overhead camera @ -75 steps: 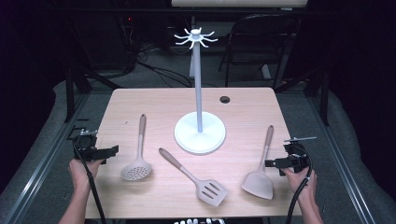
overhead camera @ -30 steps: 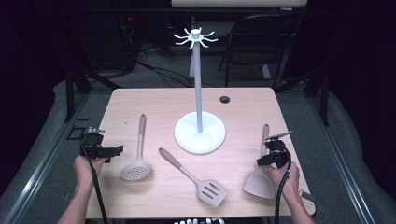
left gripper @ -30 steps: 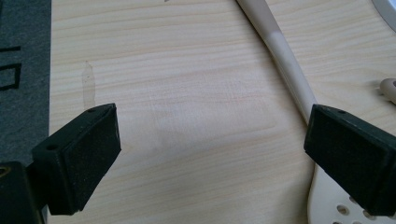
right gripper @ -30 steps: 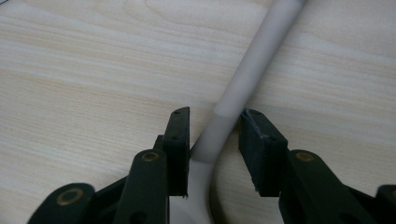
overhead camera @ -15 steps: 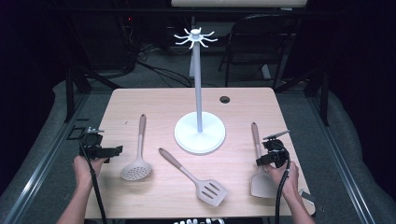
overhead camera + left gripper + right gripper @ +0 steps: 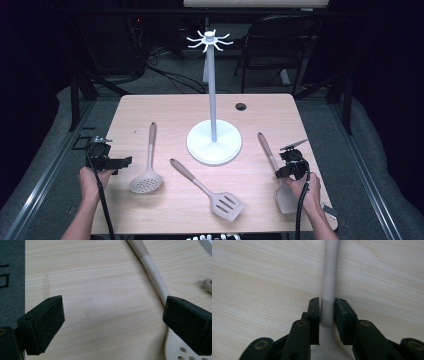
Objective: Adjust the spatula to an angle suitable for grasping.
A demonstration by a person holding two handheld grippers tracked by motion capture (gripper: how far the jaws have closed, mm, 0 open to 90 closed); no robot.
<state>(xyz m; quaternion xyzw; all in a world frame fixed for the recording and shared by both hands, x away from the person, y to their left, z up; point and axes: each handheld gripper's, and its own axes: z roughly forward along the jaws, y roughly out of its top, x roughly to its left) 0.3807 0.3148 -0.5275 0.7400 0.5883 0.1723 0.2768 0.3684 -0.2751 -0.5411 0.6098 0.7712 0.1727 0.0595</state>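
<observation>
My right gripper (image 6: 281,167) (image 6: 327,302) is shut on the pale handle (image 6: 329,272) of a solid spatula (image 6: 286,199) at the table's right side. Its jaws have just been closing, with the handle pinched between the pads. The handle's wooden end (image 6: 262,141) points away towards the stand's base. My left gripper (image 6: 122,161) (image 6: 113,315) stands open near the left edge, with only bare table between its pads. A skimmer (image 6: 146,182) lies just right of it, its handle (image 6: 152,267) running past the right pad.
A white utensil stand (image 6: 214,142) with hooks on top (image 6: 208,40) rises from mid-table. A slotted turner (image 6: 226,204) lies at the front centre. A small cable hole (image 6: 241,106) sits at the back of the wooden table (image 6: 170,107).
My right gripper came in from the table's right edge and shut on the spatula's handle. The handle's far end has swung left towards the stand. My left gripper has stayed put.
</observation>
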